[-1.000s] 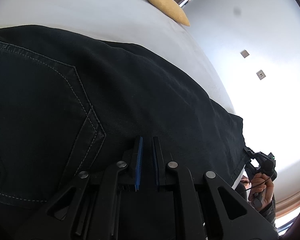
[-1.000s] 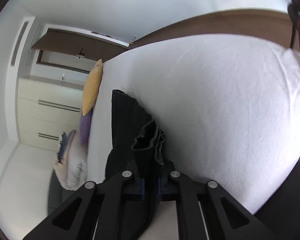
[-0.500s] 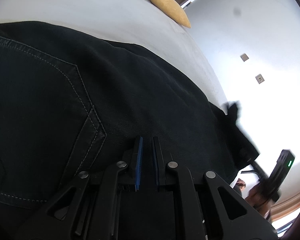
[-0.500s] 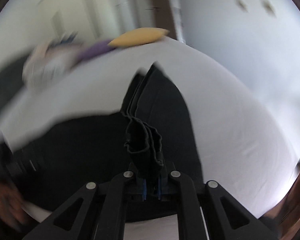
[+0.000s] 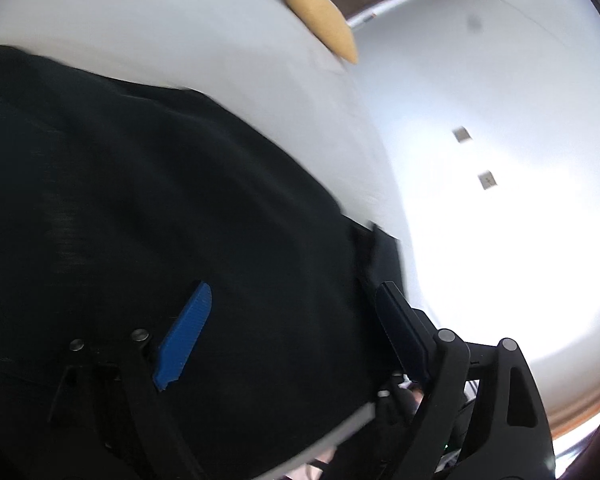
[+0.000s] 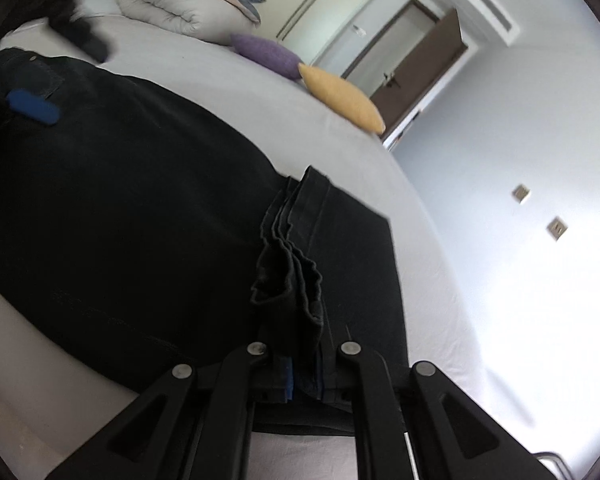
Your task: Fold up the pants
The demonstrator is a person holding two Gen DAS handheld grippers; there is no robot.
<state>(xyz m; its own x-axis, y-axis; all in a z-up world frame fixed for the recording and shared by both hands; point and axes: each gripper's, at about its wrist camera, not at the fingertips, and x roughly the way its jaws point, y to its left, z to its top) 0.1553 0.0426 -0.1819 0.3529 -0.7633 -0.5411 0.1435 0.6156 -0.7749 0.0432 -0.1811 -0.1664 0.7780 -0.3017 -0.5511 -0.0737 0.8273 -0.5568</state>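
Observation:
Black pants (image 5: 148, 208) lie spread on the white bed (image 5: 140, 24) and fill most of the left wrist view. My left gripper (image 5: 296, 312) hovers just over the cloth; its jaws are opening, spread wide, and the pads press on nothing. One of its blue pads (image 6: 32, 106) shows far left in the right wrist view, near the back pocket. My right gripper (image 6: 304, 376) is shut on the bunched leg hems (image 6: 292, 280), holding them over the pants (image 6: 140, 220) laid flat beneath.
A yellow pillow (image 6: 340, 96) and a purple pillow (image 6: 266, 54) lie at the bed's far side, with a rolled duvet (image 6: 180, 4) behind them. A brown door (image 6: 420, 56) and two wall sockets (image 6: 556, 228) are beyond. Bare sheet (image 6: 440, 280) lies right of the pants.
The left gripper's jaws went from shut to wide open. The right gripper rolled and swept across the bed, bringing the gripped leg hems over the spread pants.

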